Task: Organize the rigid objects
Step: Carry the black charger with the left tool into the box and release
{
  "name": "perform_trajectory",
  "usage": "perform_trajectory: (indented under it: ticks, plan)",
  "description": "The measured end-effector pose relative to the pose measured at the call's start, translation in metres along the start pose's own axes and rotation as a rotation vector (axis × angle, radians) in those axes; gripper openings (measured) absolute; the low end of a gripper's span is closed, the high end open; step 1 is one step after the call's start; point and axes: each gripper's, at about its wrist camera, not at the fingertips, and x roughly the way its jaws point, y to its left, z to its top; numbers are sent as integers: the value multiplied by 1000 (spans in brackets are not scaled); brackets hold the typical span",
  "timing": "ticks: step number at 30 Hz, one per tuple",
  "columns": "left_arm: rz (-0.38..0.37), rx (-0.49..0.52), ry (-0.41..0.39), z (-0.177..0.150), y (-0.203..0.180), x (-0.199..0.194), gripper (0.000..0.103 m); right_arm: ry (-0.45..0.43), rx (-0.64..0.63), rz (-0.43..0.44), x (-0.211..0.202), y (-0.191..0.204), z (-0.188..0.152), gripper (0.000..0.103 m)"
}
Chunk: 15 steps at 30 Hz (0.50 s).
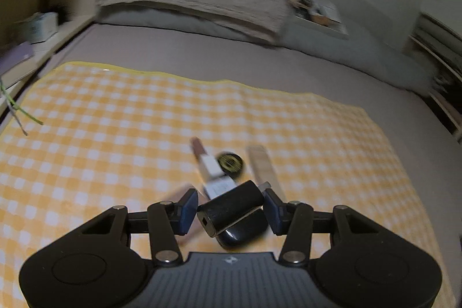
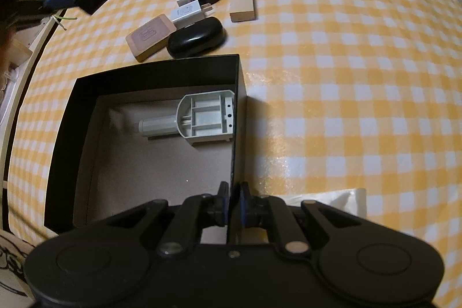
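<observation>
Gripping a black block askew in the left claw; could twist loose mid-carry. Right claw pinching the box wall; might tip it.

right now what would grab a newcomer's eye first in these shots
The left hand-held gripper holds a small black block above the yellow checked cloth. The right hand-held gripper pinches the wall of an open black box with a grey plastic part inside.
</observation>
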Motion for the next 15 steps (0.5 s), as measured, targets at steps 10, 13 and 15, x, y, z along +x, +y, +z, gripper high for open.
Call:
perform_trajectory:
  ticks: [10, 13, 15]
  plan:
    - [-92, 104, 100, -47, -22, -30, 50, -11, -20, -28, 0, 4, -1, 7]
    - [-94, 153, 150, -60, -27, -25, 50, -13, -20, -30, 0, 4, -1, 7]
    - [-93, 194, 186, -69, -29, -19, 50, -13, -22, -32, -1, 4, -1, 7]
